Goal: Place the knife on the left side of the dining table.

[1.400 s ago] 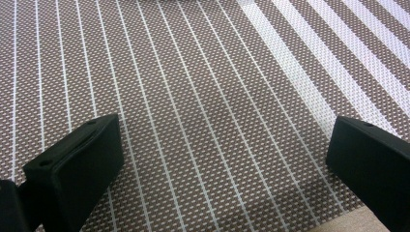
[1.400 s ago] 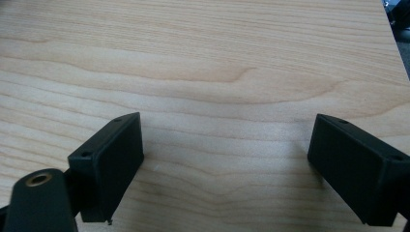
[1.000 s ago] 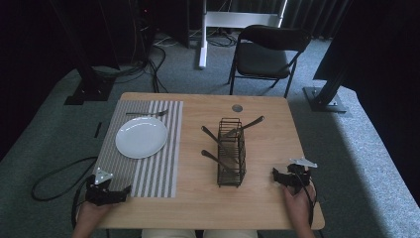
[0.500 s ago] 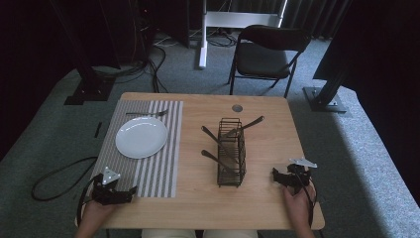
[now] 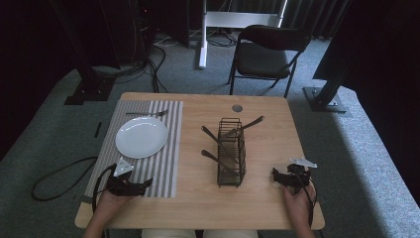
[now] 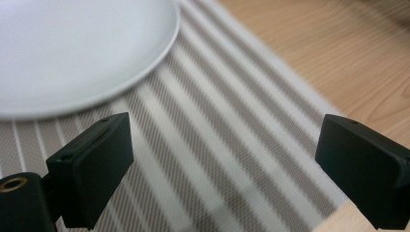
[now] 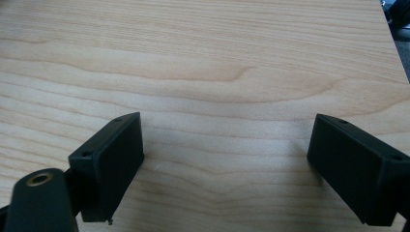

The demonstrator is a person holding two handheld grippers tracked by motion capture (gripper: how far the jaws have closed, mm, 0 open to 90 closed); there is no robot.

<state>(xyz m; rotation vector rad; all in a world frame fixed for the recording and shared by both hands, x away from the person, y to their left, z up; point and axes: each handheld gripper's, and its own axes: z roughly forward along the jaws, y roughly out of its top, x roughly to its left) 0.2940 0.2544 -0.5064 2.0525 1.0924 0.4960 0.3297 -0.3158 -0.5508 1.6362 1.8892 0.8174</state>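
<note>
Place setting in hand, judging by the layout. Mid-bench, a wire basket (image 5: 231, 153) with 3 utensil handles (image 5: 213, 136) poking out at slants, easy to pluck from either side. Well to the left of the basket, a striped placemat (image 5: 163, 163) carrying a white plate (image 5: 141, 137), with 1 fork (image 5: 146, 113) laid across the mat's far end beyond the plate, probably the first piece set down.

Left of the basket and nearer the person, the left gripper (image 5: 143, 184), low over the mat's near end, just short of the plate rim. Fingers (image 6: 92, 169) spread wide, holding nothing, with stripes and a slice of plate between them. Pointed toward the basket, likely so as to be ready for a reach across.

Near the basket on its right, the right gripper (image 5: 277, 174), low over bare bench (image 5: 267, 208) and aimed back at the basket. Fingers (image 7: 106, 164) likewise wide and empty, plain wood grain between them.

Flanking the basket like this, probably a ready stance, with the right gripper better placed for the next utensil. Worth minding: thin slanted handles, liable to snag on the wires if pulled sideways rather than along their slant.
</note>
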